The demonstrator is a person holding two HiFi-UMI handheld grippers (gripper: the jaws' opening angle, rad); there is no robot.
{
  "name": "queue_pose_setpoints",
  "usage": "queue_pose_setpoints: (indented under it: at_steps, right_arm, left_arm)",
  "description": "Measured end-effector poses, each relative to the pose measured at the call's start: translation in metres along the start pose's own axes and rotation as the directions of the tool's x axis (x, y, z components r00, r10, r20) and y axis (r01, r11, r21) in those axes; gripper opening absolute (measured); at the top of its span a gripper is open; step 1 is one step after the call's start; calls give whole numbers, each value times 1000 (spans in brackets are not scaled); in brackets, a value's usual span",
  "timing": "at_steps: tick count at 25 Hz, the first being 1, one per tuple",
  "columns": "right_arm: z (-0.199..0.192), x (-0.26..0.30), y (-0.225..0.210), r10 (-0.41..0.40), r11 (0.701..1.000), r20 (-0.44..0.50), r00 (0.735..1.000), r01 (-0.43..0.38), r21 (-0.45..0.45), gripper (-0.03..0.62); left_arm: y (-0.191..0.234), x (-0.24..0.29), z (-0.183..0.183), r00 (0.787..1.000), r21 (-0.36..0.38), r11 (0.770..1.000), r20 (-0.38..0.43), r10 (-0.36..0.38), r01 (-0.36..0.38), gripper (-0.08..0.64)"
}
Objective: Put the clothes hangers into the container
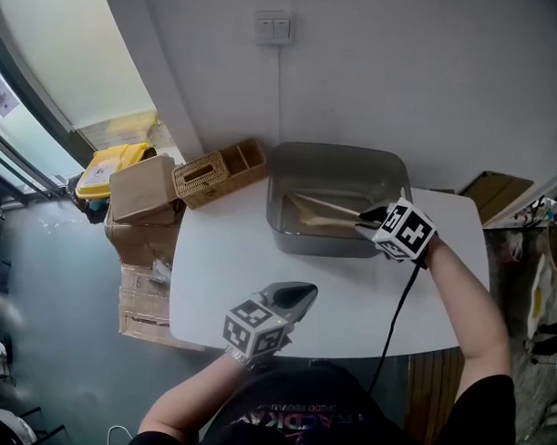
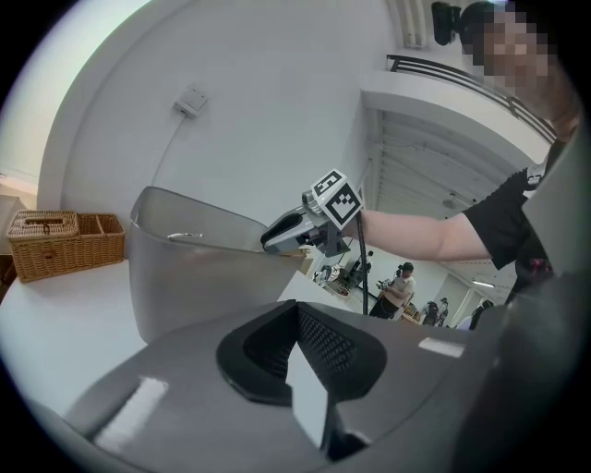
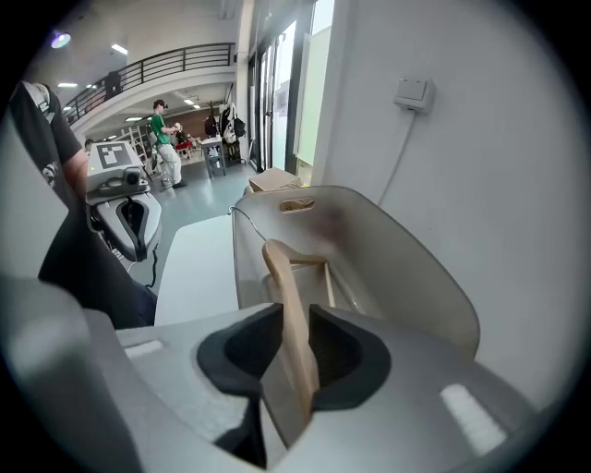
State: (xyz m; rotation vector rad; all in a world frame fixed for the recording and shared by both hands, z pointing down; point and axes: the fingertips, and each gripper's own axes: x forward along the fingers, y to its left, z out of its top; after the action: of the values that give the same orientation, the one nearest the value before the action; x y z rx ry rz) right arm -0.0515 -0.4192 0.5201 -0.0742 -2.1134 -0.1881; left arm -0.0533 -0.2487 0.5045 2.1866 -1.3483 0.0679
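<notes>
A grey plastic container [image 1: 283,228] [image 2: 185,277] [image 3: 406,268] stands at the back of the white table [image 1: 222,261]. A wooden clothes hanger [image 1: 320,214] [image 3: 291,314] reaches into it, with my right gripper [image 1: 374,220] [image 3: 291,388] shut on the hanger's near end at the container's right rim. My left gripper [image 1: 289,300] [image 2: 305,369] hovers over the table's front edge, jaws closed together with nothing between them. The left gripper view shows the right gripper [image 2: 291,231] over the container rim.
A wicker basket [image 1: 216,174] [image 2: 60,242] sits at the table's back left corner. Cardboard boxes [image 1: 142,203] stand left of the table, with a yellow bin [image 1: 107,170] behind. A wall with a switch [image 1: 273,27] runs close behind the container.
</notes>
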Motion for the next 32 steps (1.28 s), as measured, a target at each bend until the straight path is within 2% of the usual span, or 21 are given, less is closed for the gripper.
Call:
queue_pose_setpoints:
  at_steps: [3,5,9,12,19,26,32]
  right_arm:
    - [5,-6,3,-29,999,23,999,29,28,92]
    - [10,-13,2,-82,996,50,995,80,38,91]
    - [17,-34,0,-217,974,121,969,206,99,18]
    - [19,-48,7,-269,954,174,947,237,185,3]
    - [25,-71,48,-349,886,294,890,212,413,3]
    - [24,-71,116,-383,837,343,858,165,521,3]
    - [12,-67,166,-434,765,352,829,134,630,3]
  left_arm:
    - [-4,-5,1,1000,1,1000,-7,-23,23,3]
    - [-4,-7,1,999,11,999,-10,-37,37,3]
    - [-8,-13,-1,998,27,998,-18,-62,63,3]
    - [-13,-18,-3,995,36,995,-29,-91,92,3]
    - [-21,-35,-7,987,61,987,-59,-149,152,3]
    - [-34,-49,-24,970,81,971,-108,-216,225,3]
    - [-46,-62,-52,950,75,957,-160,-267,282,3]
